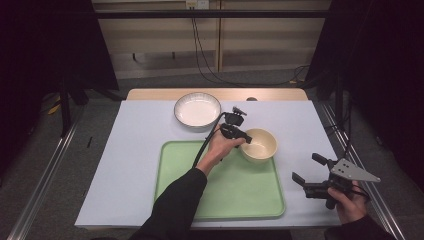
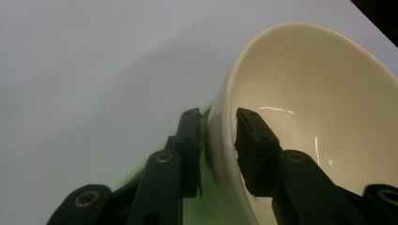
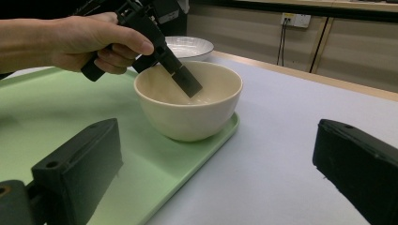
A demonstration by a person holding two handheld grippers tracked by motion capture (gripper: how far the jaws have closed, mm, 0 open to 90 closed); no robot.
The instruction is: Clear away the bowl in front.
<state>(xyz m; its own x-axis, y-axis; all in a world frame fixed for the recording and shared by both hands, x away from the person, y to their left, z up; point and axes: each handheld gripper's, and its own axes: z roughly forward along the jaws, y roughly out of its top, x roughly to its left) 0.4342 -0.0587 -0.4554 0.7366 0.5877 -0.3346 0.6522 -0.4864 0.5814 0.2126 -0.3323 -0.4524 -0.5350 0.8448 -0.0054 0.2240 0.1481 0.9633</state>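
Two tongs on record, one cream bowl (image 1: pixel 259 145) in hand. Left tongs (image 2: pixel 219 140): one jaw outside, one inside the bowl's near wall, straddling the rim; a thin gap shows at the pads, so the jaws read as slightly apart, the wall between them but not pressed. Bowl: sits upright at the far right corner of the green tray (image 1: pixel 220 200), directly ahead of the left tongs, its round rim offering no long axis. Right tongs (image 1: pixel 306 170): jaws wide apart, nothing between them, held off the tray's right edge above the table (image 1: pixel 130 150), well apart from the bowl. White dish (image 1: pixel 197 111): beyond the left tongs, off the tray. Judgement: the left hand is the nearer and needs only to back off the rim
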